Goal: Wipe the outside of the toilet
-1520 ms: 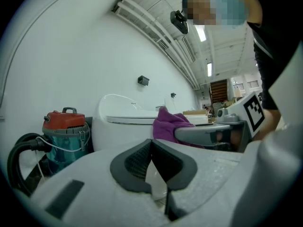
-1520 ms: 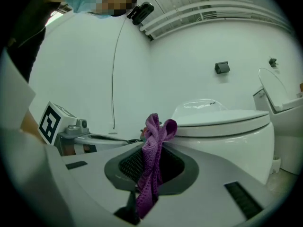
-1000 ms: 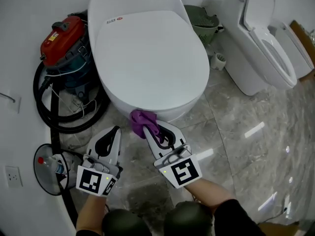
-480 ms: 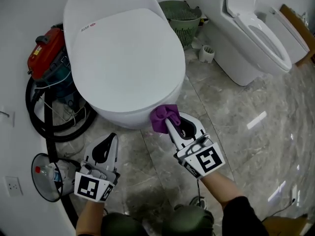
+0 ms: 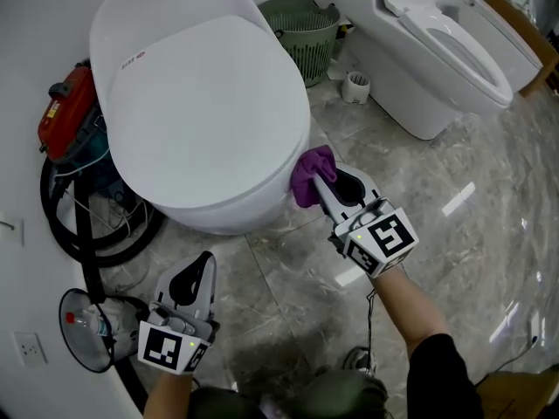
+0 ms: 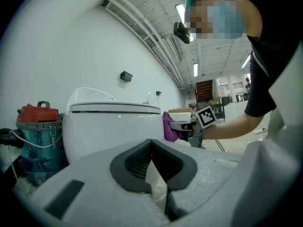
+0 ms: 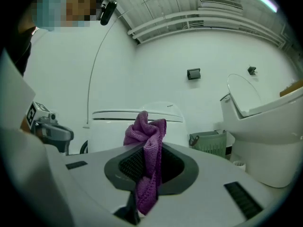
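The wiping step is judged to be under way. The purple cloth (image 5: 307, 175) is being pressed against the right flank of the toilet (image 5: 201, 103), just below the lid's edge, and is being held by the right gripper (image 5: 320, 180), whose jaws are clamped onto it. The right forearm is being extended forward, with the gripper pointing up and left at the bowl. The left gripper (image 5: 206, 258) is being held low over the floor (image 5: 437, 173), apart from the bowl, its 2 jaws together on nothing. Next, a sweep along the curved outer wall is likely being called for, with the cloth pressed on throughout.
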Motion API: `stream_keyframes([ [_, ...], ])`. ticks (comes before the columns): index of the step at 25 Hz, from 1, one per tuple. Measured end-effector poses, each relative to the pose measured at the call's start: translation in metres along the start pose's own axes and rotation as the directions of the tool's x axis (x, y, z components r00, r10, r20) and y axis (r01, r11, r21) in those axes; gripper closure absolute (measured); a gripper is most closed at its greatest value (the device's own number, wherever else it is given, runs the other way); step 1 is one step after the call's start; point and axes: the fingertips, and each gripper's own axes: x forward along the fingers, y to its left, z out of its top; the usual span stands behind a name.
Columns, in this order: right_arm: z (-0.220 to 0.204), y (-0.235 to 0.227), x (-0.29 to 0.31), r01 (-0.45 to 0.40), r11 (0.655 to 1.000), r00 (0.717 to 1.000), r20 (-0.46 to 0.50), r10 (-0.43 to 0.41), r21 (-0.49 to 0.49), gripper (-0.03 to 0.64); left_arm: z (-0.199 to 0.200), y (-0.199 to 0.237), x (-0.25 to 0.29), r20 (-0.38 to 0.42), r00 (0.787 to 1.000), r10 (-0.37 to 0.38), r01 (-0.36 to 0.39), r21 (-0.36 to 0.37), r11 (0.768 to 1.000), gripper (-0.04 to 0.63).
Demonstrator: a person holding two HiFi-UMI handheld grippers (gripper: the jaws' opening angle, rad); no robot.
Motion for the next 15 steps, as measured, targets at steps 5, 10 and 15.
stream_keyframes([
  [5,-0.004,-0.038,0.012,0.1,0.995,0.994,-0.039,-0.101,-0.025,0.561,-0.006,-0.005,-0.011,-0.019,1.0,-0.023,0.023,-0.003,1.0,0.592],
  [10,-0.015,-0.072,0.025,0.225,0.974,0.97,-0.092,-0.225,-0.008,0.563,-0.002,-0.004,-0.022,0.009,1.0,-0.02,0.02,0.004,1.0,0.592],
  [15,-0.009,-0.059,0.0,0.257,0.966,0.965,-0.046,-0.257,-0.005,0.565,0.001,0.0,-0.034,0.013,1.0,-0.011,0.011,0.001,1.0,0.592],
])
